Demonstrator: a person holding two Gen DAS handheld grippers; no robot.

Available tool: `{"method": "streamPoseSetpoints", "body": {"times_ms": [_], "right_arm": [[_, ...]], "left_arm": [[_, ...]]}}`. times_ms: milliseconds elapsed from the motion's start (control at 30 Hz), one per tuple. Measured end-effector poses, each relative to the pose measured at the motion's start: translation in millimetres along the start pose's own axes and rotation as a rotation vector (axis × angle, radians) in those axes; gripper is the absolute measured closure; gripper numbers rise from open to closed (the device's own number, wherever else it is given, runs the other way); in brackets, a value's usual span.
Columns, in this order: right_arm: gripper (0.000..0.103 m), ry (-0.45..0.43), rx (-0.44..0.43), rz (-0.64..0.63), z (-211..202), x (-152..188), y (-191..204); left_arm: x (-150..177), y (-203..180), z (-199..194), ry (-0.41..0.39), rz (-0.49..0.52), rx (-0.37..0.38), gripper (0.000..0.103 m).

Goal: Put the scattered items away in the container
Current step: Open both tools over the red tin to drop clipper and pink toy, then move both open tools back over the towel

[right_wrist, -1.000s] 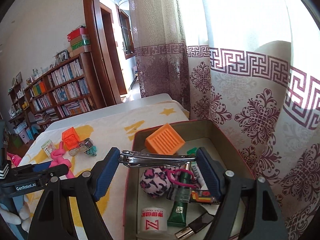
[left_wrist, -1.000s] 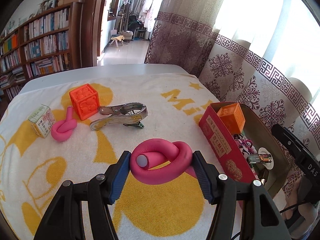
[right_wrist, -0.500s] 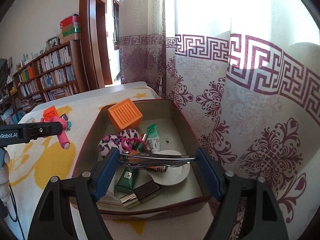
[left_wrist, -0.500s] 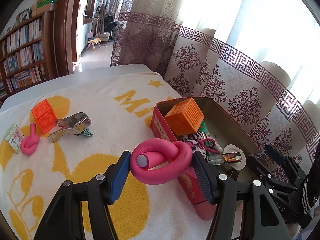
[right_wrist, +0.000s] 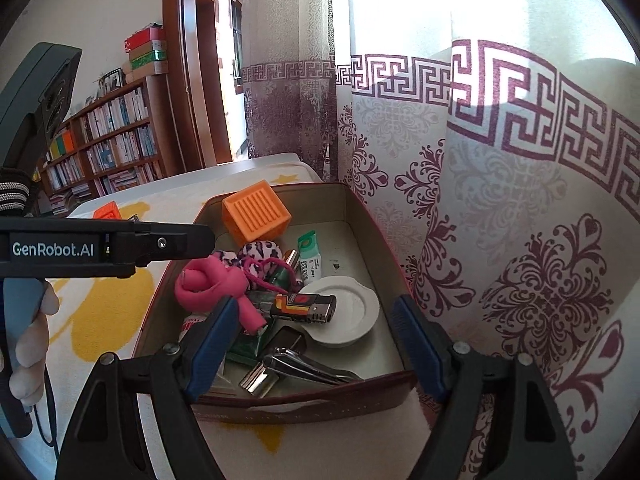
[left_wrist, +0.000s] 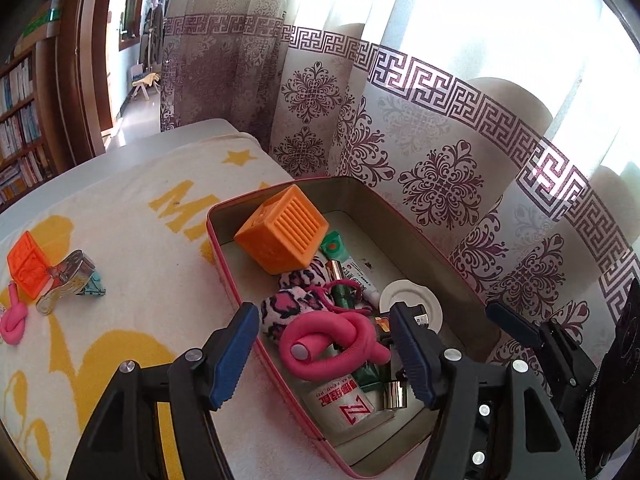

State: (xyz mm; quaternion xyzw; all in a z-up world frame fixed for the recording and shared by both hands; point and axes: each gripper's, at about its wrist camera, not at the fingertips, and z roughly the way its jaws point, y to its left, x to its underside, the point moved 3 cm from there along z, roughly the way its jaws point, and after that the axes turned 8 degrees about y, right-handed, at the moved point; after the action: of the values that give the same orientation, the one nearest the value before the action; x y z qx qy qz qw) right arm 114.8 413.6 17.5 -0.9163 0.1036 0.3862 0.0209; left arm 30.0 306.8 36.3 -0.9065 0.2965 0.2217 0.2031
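Red tin container point(left_wrist: 224, 276) sits at the tabletop's curtain-side edge, on a white towel with yellow print point(left_wrist: 132, 240).

Left gripper point(left_wrist: 324, 344) hangs over the tin's near end. Fingers spread wide, nothing between the pads. Pink knotted foam roller point(left_wrist: 328, 348) lies loose in the tin between the 2 fingers, touching neither, resting on the other contents. In the right wrist view the same roller point(right_wrist: 210, 280) is at the tin's left side, 1 end pointing down toward the near wall.

Right gripper point(right_wrist: 316, 344) is over the tin's near wall point(right_wrist: 304, 400), fingers wide apart, empty. Silver metal clip point(right_wrist: 308, 368) lies on the tin floor just behind that wall, free of both pads.

Also in the tin: orange ribbed cube point(left_wrist: 282, 234) at the far corner, pink leopard-print pompoms point(left_wrist: 288, 300), green tube point(right_wrist: 310, 254), white round dish point(right_wrist: 344, 310) with a black-and-orange lighter point(right_wrist: 304, 306) lying across its rim, white roll with red lettering point(left_wrist: 344, 400) at the near end.

Still out on the towel, toward the tabletop's left edge: 1 orange embossed cube point(left_wrist: 26, 264), 1 large metal clamp point(left_wrist: 66, 286) touching it, 1 small pink knotted roller point(left_wrist: 14, 320) just beside them.

Patterned curtain point(left_wrist: 440, 160) hangs right behind the tin. Bookshelves point(right_wrist: 108, 140) stand along the far wall.
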Motion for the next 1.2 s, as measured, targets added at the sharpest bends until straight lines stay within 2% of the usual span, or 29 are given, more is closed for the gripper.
{"method": "streamPoseSetpoints", "body": {"times_ms": [200,533,700,800,1033,1200], "right_arm": [[0.020,0.007,-0.013,0.017,1,0,2],[0.020,-0.015,-0.059,-0.025,-5,-10,33],[0.020,-0.018,-0.095,-0.070,-4,-18,60],[0.019,-0.011,-0.125,-0.098,-2,-23,77],[0.018,0.007,-0.177,-0.189,7,-28,126],[0.018,0.075,-0.234,-0.239,29,-30,164]], "left_arm": [[7,27,-9,-0.014,-0.067,-0.024,0.034],[26,73,-16,-0.005,-0.145,-0.104,0.034],[37,106,-32,-0.021,-0.206,-0.128,0.033],[47,131,-45,-0.043,-0.248,-0.160,0.019],[76,203,-73,-0.069,-0.383,-0.240,0.020],[97,246,-88,-0.104,-0.492,-0.252,0.020]]}}
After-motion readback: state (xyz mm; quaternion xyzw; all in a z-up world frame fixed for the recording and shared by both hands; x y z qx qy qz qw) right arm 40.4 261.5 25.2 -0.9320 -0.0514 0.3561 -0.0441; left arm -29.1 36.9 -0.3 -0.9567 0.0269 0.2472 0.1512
